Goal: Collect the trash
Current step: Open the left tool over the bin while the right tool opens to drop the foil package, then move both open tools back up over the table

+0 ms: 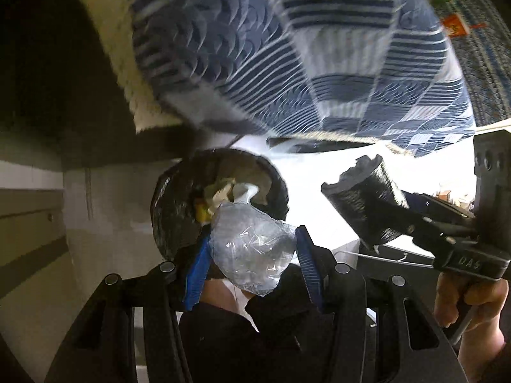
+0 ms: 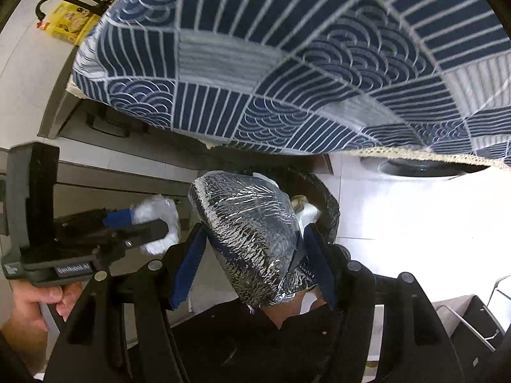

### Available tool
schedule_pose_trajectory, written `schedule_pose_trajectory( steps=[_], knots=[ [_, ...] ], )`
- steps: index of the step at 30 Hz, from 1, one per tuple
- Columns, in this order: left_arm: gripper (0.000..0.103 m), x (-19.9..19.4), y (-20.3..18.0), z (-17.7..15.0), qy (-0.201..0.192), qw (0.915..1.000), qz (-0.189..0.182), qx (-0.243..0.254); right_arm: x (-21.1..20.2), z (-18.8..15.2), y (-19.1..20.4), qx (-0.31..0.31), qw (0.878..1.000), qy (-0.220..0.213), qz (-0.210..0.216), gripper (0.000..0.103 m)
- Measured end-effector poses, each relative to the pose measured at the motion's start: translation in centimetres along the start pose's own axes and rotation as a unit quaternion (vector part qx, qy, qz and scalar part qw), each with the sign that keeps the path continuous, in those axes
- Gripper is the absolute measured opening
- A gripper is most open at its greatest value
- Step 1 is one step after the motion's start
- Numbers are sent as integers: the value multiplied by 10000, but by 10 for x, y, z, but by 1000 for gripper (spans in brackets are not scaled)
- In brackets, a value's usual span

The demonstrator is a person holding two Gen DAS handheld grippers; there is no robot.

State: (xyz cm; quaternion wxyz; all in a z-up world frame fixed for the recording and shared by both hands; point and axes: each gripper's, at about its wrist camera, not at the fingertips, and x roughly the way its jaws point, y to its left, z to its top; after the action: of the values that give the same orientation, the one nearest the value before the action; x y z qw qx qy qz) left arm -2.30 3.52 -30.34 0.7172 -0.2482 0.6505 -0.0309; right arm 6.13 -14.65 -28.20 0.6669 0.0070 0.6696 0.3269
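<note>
- The left gripper [image 1: 252, 252] is clenching a clear plastic wad [image 1: 252, 249] above the bin [image 1: 166, 210].
- The right gripper [image 2: 252, 249] is grasping a foil bag [image 2: 249, 239], just under the tablecloth edge [image 2: 287, 150].

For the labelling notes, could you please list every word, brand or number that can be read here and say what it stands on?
"DAS": on the handle block of the right tongs, seen from the left wrist.
"GenRobot.AI": on the handle block of the left tongs, small, so the reading is uncertain.
Yellow packet on the floor: printed pictures and text, too small to read.
Orange packet: too blurred to read.
</note>
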Motion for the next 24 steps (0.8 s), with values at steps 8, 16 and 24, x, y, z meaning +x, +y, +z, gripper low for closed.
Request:
schedule_pose_trajectory(
  steps=[8,16,24],
  knots=[
    [53,25,20,-6,254,9994,52,-220,24,5,2,141,9998,75,88,66],
    [75,26,32,-3,249,9988,257,-337,19,17,7,325,9993,-163,90,87],
    [75,10,33,2,63,9990,281,-342,2,17,6,380,9989,-260,-66,87]
  ],
)
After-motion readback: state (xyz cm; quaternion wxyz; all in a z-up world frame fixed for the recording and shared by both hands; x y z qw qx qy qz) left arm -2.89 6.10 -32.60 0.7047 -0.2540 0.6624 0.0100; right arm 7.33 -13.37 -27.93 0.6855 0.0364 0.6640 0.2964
